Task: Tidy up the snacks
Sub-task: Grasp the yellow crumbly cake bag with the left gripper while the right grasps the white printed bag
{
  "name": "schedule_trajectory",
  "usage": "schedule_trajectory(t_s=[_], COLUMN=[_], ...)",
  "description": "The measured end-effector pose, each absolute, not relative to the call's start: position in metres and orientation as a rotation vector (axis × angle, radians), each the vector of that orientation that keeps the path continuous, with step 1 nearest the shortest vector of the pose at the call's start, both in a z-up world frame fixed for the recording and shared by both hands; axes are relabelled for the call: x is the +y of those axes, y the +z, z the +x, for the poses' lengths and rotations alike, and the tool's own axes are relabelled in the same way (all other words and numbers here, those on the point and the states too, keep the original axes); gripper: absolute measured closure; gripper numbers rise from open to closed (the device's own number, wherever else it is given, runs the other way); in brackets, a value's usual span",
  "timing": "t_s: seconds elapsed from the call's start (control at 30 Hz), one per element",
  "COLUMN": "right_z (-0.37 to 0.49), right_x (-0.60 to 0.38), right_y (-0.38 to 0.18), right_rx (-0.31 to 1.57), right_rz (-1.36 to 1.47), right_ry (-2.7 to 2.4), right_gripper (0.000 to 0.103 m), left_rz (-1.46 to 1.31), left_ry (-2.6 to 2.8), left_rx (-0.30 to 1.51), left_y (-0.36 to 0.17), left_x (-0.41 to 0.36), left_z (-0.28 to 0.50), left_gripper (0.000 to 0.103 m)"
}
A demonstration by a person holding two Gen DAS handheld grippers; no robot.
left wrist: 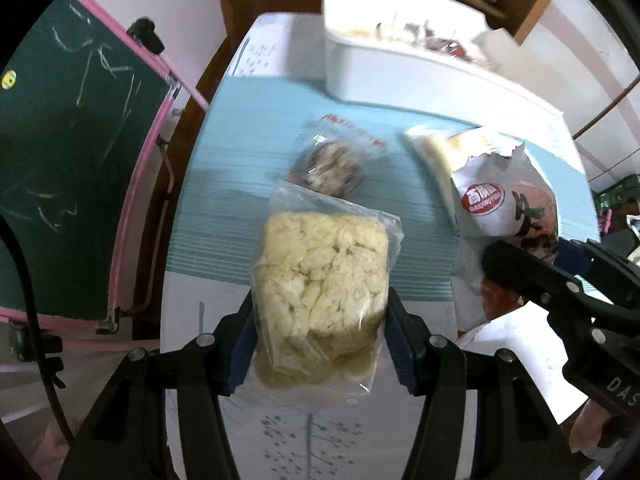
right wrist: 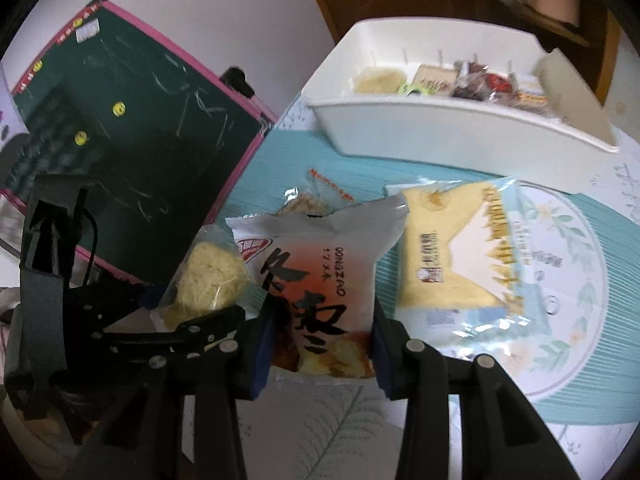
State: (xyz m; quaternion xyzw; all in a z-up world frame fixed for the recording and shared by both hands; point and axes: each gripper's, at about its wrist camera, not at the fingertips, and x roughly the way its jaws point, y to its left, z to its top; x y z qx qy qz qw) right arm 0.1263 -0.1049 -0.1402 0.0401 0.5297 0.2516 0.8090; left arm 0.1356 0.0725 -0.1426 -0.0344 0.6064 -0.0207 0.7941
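Both downward-tilted grippers' fingers clamped: left gripper (left wrist: pixel 320 340) on crumbly snack bag (left wrist: pixel 324 280), right gripper (right wrist: pixel 320 344) on jujube packet (right wrist: pixel 320 276).

Dim, soft indoor light; both fisheye views bend strongly toward black corners. Motion blur smears the white bin (left wrist: pixel 400 68) and tabletop (left wrist: pixel 224 200).
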Motion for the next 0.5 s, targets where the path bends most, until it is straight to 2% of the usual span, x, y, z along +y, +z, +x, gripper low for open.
schedule_trajectory(t_s=[0.5], right_z=[0.081], right_x=[-0.192], right_y=[-0.071], right_rx=[0.971], right_rz=[0.186], right_ry=[0.426], right_gripper=[0.062], left_rz=[-0.054], left_ry=[-0.144], left_rx=[1.164], left_y=[-0.063], left_x=[0.001], left_z=[0.109], left_gripper=[0.047])
